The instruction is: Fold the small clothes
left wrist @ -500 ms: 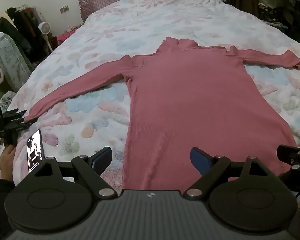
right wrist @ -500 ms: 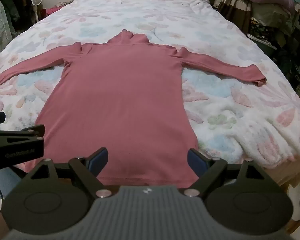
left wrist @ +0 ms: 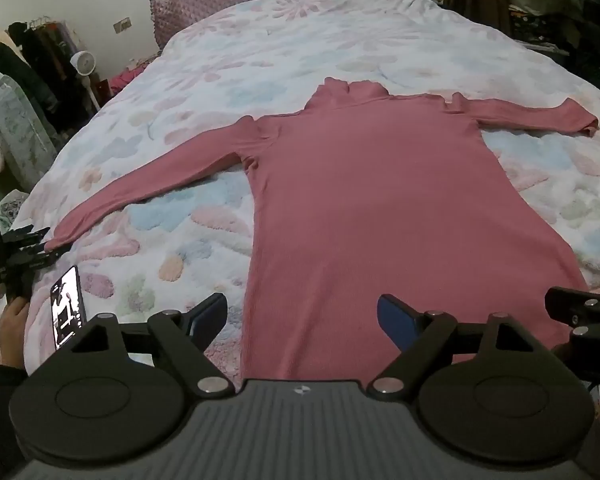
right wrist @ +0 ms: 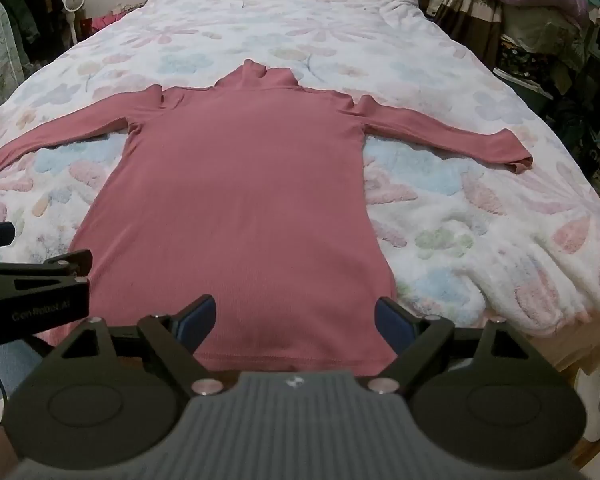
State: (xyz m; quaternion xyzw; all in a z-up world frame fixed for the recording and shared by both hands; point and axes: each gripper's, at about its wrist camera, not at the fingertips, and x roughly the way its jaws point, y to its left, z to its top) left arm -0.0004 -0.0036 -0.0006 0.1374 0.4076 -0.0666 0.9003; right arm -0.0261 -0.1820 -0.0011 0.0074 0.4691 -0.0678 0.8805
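honestly nothing has changed in the last half second: we've got the pink turtleneck (left wrist: 400,208) lying in the same spot, spread flat on the flowery bed (left wrist: 260,60), collar at the far end, hem at the near edge right under us, both sleeves stretched out to the left and right. our left tool (left wrist: 300,316) and right tool (right wrist: 294,320) are both hanging over the hem, tilted down, jaws spread as wide as they go with nothing between them. so we reckon the folding hasn't started at all, we're just lined up for a first grab. there's a phone (left wrist: 67,312) lying on the bed near the left sleeve's cuff, plus someone's hand (left wrist: 10,328) at the left edge, worth keeping clear of.
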